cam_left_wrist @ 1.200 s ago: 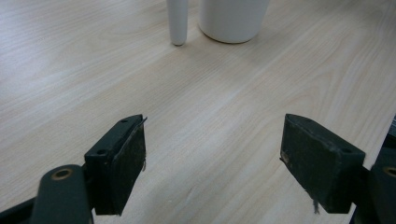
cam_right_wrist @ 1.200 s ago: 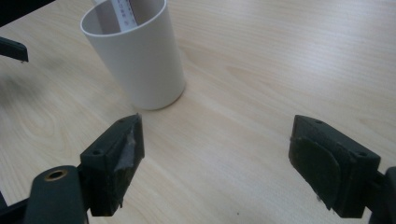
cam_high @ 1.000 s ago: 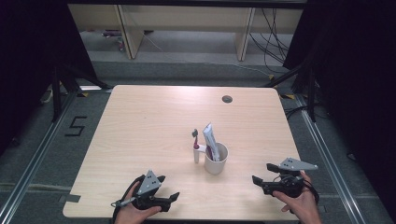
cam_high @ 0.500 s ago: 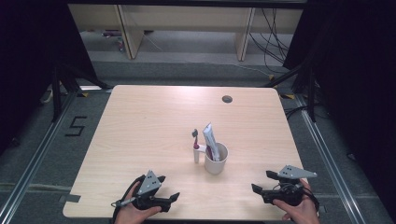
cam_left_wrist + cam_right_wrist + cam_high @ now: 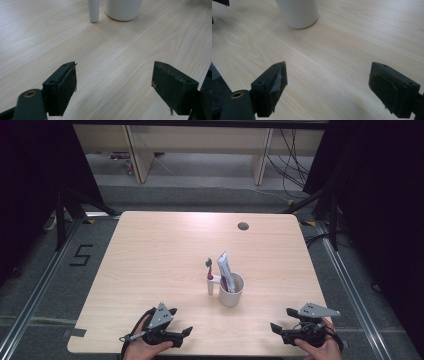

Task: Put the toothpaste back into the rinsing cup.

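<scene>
Even overhead light is falling on the pale wooden table (image 5: 165, 250), leaving it bright while the surroundings at both sides are sinking into near-black. The white ceramic cup (image 5: 231, 290) is casting only a faint, soft shadow. The high view is looking slightly soft and low in detail. In the left gripper view, the wood grain is showing sharply, while the black jaws in the foreground are blurring a little (the right gripper view is behaving likewise), and a mild sheen is lying across the far boards.

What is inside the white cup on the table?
The white cup holds a toothpaste tube that leans and sticks out above the rim. The tube's lower end and the cup's bottom are hidden by the cup wall.
</scene>
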### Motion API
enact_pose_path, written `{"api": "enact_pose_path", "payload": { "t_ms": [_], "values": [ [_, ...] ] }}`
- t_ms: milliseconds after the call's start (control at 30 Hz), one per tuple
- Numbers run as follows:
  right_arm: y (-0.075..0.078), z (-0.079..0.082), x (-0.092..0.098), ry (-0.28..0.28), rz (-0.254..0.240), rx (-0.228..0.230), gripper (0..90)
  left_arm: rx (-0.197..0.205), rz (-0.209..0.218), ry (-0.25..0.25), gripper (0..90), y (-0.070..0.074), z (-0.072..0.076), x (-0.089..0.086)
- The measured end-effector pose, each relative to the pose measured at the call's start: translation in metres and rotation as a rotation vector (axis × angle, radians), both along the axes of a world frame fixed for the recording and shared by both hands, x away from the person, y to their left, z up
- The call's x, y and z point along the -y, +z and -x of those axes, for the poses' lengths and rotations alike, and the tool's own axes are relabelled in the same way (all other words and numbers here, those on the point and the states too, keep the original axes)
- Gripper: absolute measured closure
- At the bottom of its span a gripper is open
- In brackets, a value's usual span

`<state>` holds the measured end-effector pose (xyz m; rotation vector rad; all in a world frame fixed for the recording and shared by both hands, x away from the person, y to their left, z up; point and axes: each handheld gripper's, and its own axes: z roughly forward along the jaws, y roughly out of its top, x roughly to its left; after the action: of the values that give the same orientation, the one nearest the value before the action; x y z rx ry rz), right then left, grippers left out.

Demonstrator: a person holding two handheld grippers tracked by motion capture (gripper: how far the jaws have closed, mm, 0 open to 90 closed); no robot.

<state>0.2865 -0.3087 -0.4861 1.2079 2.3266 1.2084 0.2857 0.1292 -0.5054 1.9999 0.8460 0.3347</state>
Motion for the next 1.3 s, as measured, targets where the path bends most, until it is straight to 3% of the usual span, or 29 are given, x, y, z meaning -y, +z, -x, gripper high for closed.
{"api": "enact_pose_path", "payload": {
  "t_ms": [33, 67, 100, 133, 200, 233, 300, 333, 367, 567, 600, 667, 733, 867, 900, 967, 1033, 1100, 1133, 1167, 1267, 1300],
  "values": [
    [-0.001, 0.003, -0.002, -0.013, -0.028, -0.035, 16.1, 0.001, -0.001, 0.004, 18.7, 0.0, 0.0, 0.0],
    [-0.002, 0.001, 0.0, 0.002, -0.003, 0.005, 16.1, 0.002, -0.002, 0.003, 18.7, 0.0, 0.0, 0.0],
    [-0.001, 0.002, 0.001, 0.0, 0.003, 0.009, 16.1, 0.002, 0.0, 0.003, 18.7, 0.0, 0.0, 0.0],
    [-0.002, 0.003, 0.0, 0.001, -0.009, -0.014, 16.1, 0.002, -0.001, 0.004, 18.7, 0.0, 0.0, 0.0],
    [-0.002, 0.005, 0.0, 0.001, -0.005, 0.005, 16.1, 0.001, -0.005, -0.001, 18.4, 0.0, 0.0, 0.0],
    [-0.002, 0.007, -0.001, -0.01, -0.022, -0.023, 16.1, 0.001, -0.004, -0.002, 18.3, -0.001, 0.0, 0.0],
    [-0.002, 0.007, 0.001, 0.004, 0.001, -0.01, 16.0, 0.0, -0.013, 0.002, 18.1, 0.0, 0.0, 0.0],
    [-0.002, 0.01, -0.001, -0.012, -0.018, -0.038, 16.1, 0.0, -0.012, 0.002, 18.0, 0.0, 0.0, 0.0],
    [-0.003, 0.009, 0.0, -0.007, 0.001, -0.006, 16.0, 0.001, -0.012, 0.003, 18.0, 0.0, 0.0, 0.0],
    [-0.004, 0.012, 0.001, 0.014, 0.005, 0.005, 16.1, 0.001, -0.041, -0.01, 17.0, 0.001, -0.001, -0.001],
    [-0.003, 0.013, 0.002, 0.001, 0.012, -0.01, 16.0, 0.002, -0.019, -0.003, 16.8, 0.0, -0.001, 0.0],
    [-0.003, 0.015, 0.001, 0.001, 0.015, -0.006, 16.1, 0.003, -0.018, -0.006, 16.7, 0.0, -0.001, 0.0],
    [-0.003, 0.018, 0.0, -0.014, -0.006, -0.036, 16.0, 0.004, -0.018, -0.005, 16.8, 0.0, -0.001, 0.0],
    [-0.003, 0.018, 0.002, 0.006, 0.023, -0.011, 16.1, 0.006, -0.026, -0.005, 16.7, 0.0, 0.0, 0.0],
    [-0.003, 0.019, 0.0, -0.004, 0.007, -0.034, 16.0, 0.007, -0.026, -0.005, 16.7, 0.0, 0.0, 0.0],
    [-0.004, 0.019, 0.001, 0.007, 0.012, -0.022, 16.0, 0.008, -0.027, -0.006, 16.7, 0.0, 0.0, 0.0],
    [-0.004, 0.022, 0.0, 0.0, 0.011, -0.051, 16.1, 0.006, -0.025, -0.003, 16.6, 0.0, 0.0, 0.001],
    [-0.005, 0.022, 0.0, 0.01, 0.021, -0.03, 16.1, 0.007, -0.017, 0.0, 16.6, 0.0, 0.0, 0.001],
    [-0.004, 0.026, -0.002, -0.012, 0.01, -0.074, 16.1, 0.008, -0.027, -0.004, 16.6, 0.0, 0.0, 0.001],
    [-0.005, 0.023, 0.001, 0.021, 0.032, -0.024, 16.0, 0.009, -0.026, -0.004, 16.6, 0.0, 0.0, 0.001],
    [-0.005, 0.024, 0.0, 0.023, 0.036, -0.026, 16.0, 0.01, -0.021, -0.004, 16.6, 0.0, 0.0, 0.002],
    [-0.005, 0.026, -0.002, 0.006, 0.023, -0.061, 16.0, 0.009, -0.019, -0.003, 16.5, 0.0, 0.0, 0.002]
  ]
}}
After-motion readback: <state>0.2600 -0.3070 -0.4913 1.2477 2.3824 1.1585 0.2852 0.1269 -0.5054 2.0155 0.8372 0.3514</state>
